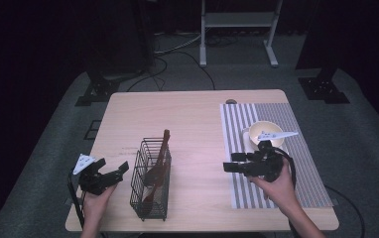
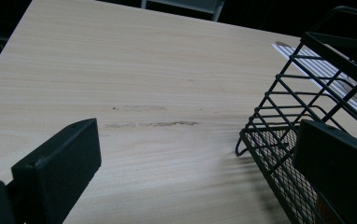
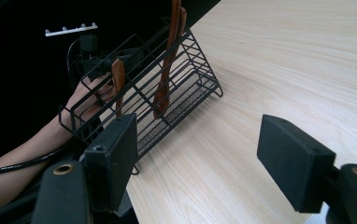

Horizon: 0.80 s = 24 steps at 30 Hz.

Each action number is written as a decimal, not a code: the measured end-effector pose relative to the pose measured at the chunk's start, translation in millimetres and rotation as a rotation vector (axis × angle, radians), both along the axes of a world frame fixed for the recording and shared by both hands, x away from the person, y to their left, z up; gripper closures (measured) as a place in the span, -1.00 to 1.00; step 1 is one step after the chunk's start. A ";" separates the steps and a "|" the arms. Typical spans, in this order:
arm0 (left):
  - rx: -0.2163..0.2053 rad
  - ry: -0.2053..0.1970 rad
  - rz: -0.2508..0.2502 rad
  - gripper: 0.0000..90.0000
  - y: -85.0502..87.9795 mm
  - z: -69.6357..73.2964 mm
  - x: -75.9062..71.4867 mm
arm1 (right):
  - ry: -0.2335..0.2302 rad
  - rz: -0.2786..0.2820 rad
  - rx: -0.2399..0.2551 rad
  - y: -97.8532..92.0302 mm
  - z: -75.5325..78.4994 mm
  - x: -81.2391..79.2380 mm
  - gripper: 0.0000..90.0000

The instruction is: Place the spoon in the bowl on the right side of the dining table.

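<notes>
Two grippers in play, both empty with jaws spread wide. Left gripper [image 1: 112,174] sits at the near-left table edge, just beside the black wire basket [image 1: 151,179], not touching it; in the left gripper view the basket [image 2: 303,140] is off to the right of the jaws. Right gripper [image 1: 233,165] hovers over the near end of the striped placemat [image 1: 296,163], aimed left at the basket; its own view shows the basket [image 3: 167,93] ahead past bare tabletop. Basket stands upright, near-centre of the wooden table [image 1: 192,119], holding two brown wooden utensils [image 1: 158,163] leaning inside, handles sticking above the rim. Farther back on the mat: cream bowl [image 1: 264,131], nothing visible in it.

Judgement: approach step, nothing grasped yet. Next move likely calls for the right gripper to cross the gap, line up with a utensil handle above the rim, close on it; the left could steady the basket wall.
</notes>
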State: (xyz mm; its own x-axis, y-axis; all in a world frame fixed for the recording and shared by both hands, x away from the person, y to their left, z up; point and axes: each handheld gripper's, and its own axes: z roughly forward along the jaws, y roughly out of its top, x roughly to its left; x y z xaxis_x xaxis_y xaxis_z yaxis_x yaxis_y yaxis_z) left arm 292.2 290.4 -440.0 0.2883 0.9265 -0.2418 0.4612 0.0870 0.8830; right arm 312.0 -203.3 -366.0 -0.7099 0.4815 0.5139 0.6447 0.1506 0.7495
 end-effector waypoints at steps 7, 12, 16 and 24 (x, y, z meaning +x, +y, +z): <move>0.004 -0.001 0.000 -1.00 0.1 0.5 -0.2 | -0.001 0.018 -0.002 6.4 5.3 3.0 -0.38; 0.002 -0.001 0.000 -1.00 0.0 0.6 -0.2 | 0.004 0.025 -0.005 10.7 5.0 5.1 -0.38; 0.003 -0.001 0.000 -1.00 0.1 0.6 -0.1 | 0.006 0.034 -0.008 14.6 5.9 8.1 -0.38; 0.001 -0.004 0.000 -1.00 0.2 1.0 -0.2 | 0.005 0.056 -0.025 25.3 13.2 16.0 -0.38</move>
